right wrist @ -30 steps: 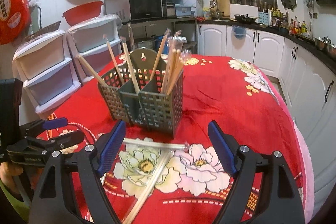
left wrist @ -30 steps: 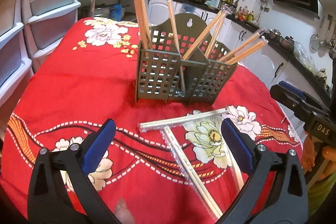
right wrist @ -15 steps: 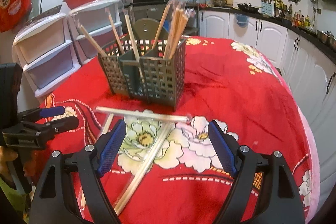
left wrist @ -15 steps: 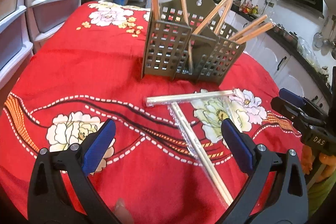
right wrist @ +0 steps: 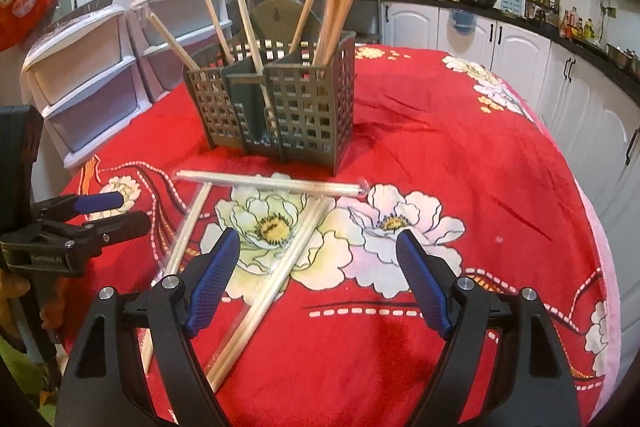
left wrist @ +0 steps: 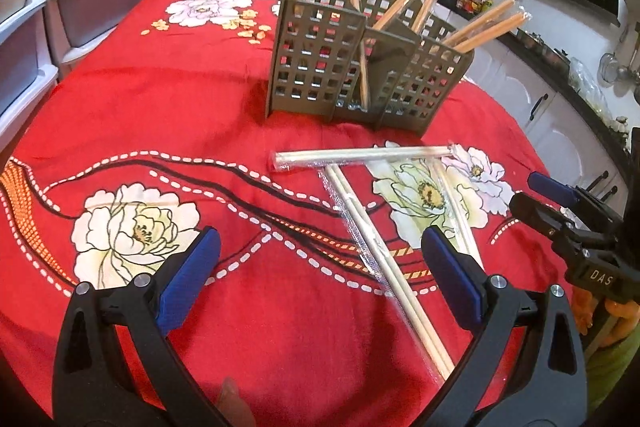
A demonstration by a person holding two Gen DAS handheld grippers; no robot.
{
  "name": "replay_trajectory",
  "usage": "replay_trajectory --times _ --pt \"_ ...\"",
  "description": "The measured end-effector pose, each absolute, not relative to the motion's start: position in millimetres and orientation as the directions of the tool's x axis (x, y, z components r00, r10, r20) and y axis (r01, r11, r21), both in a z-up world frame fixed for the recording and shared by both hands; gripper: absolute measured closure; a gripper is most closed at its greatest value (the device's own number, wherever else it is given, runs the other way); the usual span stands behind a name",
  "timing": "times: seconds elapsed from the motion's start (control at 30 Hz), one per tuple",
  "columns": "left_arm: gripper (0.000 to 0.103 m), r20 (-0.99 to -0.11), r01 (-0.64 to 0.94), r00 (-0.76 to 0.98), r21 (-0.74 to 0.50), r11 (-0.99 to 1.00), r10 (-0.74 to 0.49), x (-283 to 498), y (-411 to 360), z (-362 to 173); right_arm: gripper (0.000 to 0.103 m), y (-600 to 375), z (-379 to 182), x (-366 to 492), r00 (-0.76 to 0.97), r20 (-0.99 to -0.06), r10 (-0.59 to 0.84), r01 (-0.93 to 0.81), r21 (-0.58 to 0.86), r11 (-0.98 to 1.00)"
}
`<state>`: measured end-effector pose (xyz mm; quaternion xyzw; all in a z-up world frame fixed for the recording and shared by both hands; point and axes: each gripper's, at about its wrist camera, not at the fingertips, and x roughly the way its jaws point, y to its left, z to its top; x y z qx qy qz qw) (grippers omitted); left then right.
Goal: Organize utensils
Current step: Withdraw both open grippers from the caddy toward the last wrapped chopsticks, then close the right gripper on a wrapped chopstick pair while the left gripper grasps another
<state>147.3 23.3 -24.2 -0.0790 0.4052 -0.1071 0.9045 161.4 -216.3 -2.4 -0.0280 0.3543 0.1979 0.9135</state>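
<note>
Right wrist view: loads of bare red tabletop (right wrist: 460, 131) right of the grey caddy (right wrist: 280, 107). Wrapped chopsticks (right wrist: 268, 183) lying crosswise just before it, two more pairs angled toward camera. Right hand-held gripper (right wrist: 316, 283) and left hand-held gripper (left wrist: 320, 275) both wide apart, holding nothing.

Counter (left wrist: 168, 99) covered by red floral cloth (right wrist: 460, 147). On it: grey lattice utensil caddy (left wrist: 320, 67) standing upright, three plastic-wrapped pale chopstick packs (left wrist: 360, 157) lying loose just in front, partly crossing.
</note>
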Motion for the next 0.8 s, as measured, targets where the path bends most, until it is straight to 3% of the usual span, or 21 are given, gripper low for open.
replay_trajectory --times 0.1,0.17,0.23,0.37,0.43,0.5,0.8 --pt "0.014 -0.729 0.136 0.626 -0.248 0.959 -0.277 153.0 21.1 -29.9 0.026 -214.8 -9.1 164.8 0.652 -0.675 0.346 -0.385 0.098 0.918" --pt "0.024 -0.736 0.134 0.609 -0.272 0.953 -0.296 156.6 21.0 -33.7 0.026 -214.1 -13.5 168.7 0.642 -0.686 0.342 -0.382 0.101 0.919" --pt "0.036 -0.749 0.126 0.586 -0.293 0.948 -0.309 162.7 21.4 -39.6 0.031 -213.4 -16.8 172.3 0.632 -0.694 0.345 -0.384 0.106 0.917" --pt "0.046 -0.76 0.123 0.568 -0.302 0.945 -0.317 171.6 20.9 -41.7 0.045 -213.9 -26.6 186.8 0.58 -0.725 0.372 -0.384 0.161 0.909" --pt "0.057 -0.762 0.124 0.552 -0.326 0.937 -0.338 178.1 20.2 -41.8 0.053 -211.5 -30.5 194.0 0.558 -0.736 0.384 -0.387 0.179 0.905" --pt "0.059 -0.769 0.125 0.54 -0.327 0.937 -0.341 184.8 18.0 -42.8 0.059 -208.0 -32.9 198.9 0.54 -0.743 0.395 -0.395 0.191 0.899" --pt "0.073 -0.797 0.129 0.512 -0.297 0.946 -0.32 214.9 11.2 -43.2 0.063 -186.1 -42.2 221.7 0.493 -0.788 0.368 -0.399 0.171 0.901"
